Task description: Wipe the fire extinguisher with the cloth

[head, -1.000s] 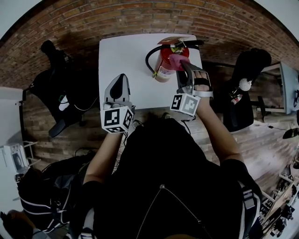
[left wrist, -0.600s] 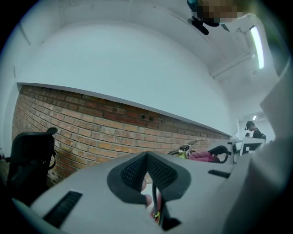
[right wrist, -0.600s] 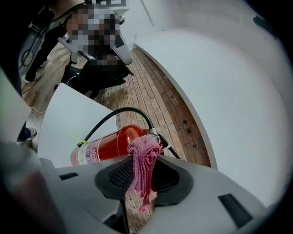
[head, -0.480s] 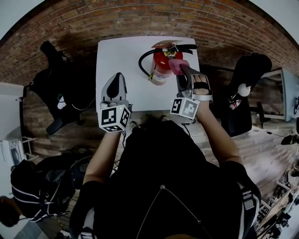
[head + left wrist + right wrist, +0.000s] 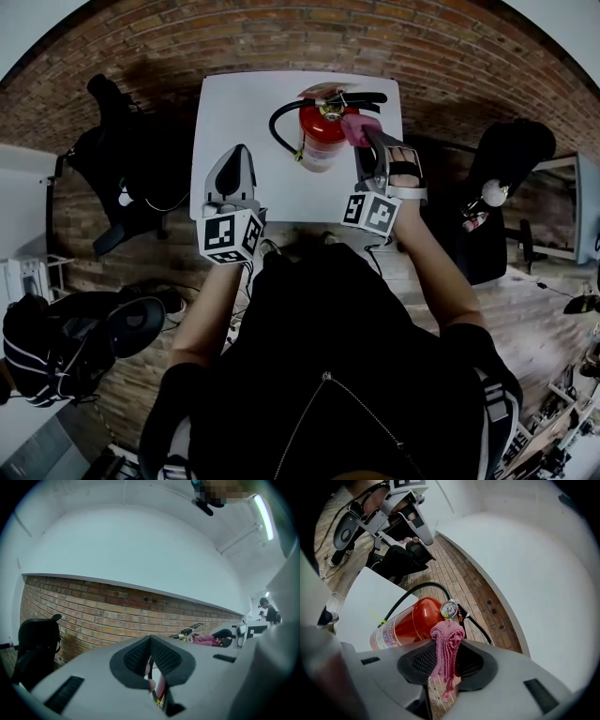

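A red fire extinguisher (image 5: 322, 133) stands on the white table (image 5: 234, 103), its black hose (image 5: 278, 127) looping to the left. My right gripper (image 5: 361, 134) is shut on a pink cloth (image 5: 354, 127), held against the extinguisher's upper right side by the valve. In the right gripper view the cloth (image 5: 447, 648) hangs bunched between the jaws in front of the red cylinder (image 5: 410, 623) and gauge (image 5: 449, 608). My left gripper (image 5: 238, 157) hovers shut over the table to the left, apart from the extinguisher, holding nothing.
Black office chairs stand left (image 5: 112, 141) and right (image 5: 506, 141) of the table on the brick floor. A person with dark bags (image 5: 56, 342) is at the lower left. The table's near edge runs just under both grippers.
The right gripper has carried the cloth a little from the extinguisher's top toward its right side. The left gripper has stayed put. The person at the lower left has shifted.
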The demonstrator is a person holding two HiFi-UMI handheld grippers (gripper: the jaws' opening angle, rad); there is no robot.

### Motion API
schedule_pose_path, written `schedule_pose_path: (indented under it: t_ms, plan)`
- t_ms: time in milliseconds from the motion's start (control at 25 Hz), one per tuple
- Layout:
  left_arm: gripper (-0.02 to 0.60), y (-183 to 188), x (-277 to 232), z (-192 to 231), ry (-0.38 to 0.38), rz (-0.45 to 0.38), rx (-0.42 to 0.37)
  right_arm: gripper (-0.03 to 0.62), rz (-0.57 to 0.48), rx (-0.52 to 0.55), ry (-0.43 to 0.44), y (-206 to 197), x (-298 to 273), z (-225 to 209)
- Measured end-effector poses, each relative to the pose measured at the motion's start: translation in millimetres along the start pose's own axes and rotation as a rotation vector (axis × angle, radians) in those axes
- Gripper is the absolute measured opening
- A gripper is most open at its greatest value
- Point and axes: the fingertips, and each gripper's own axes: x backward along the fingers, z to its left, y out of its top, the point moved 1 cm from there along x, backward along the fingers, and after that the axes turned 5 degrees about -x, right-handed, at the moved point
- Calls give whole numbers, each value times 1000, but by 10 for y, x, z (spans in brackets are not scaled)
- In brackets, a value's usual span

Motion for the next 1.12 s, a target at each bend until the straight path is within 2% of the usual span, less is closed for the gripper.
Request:
schedule_pose_path:
  t_ms: [160,280,480,760,880,1120]
  plan:
    - [9,-3,-65,-178,22,-4,-2,115,-29,-44,6,-88,-66,-53]
    - [9,-16,-115,-297,37,3,-4,115,-59,-122,41,-146,-101,-93]
    - [9,-12,-158,-443,67,13,-12,115,-113,-351,188,-215,-61,-133]
    - [9,5,-218,-658,79,22,-30,115,-202,-629,298,-295,143,-330]
    - [9,54,-247,-763,69,16,-38,115,-264,-747,314,-274,257,-483]
    - [9,308,-263,-983,-1,-11,-47,115,-334,-868,324,-163,511,-738]
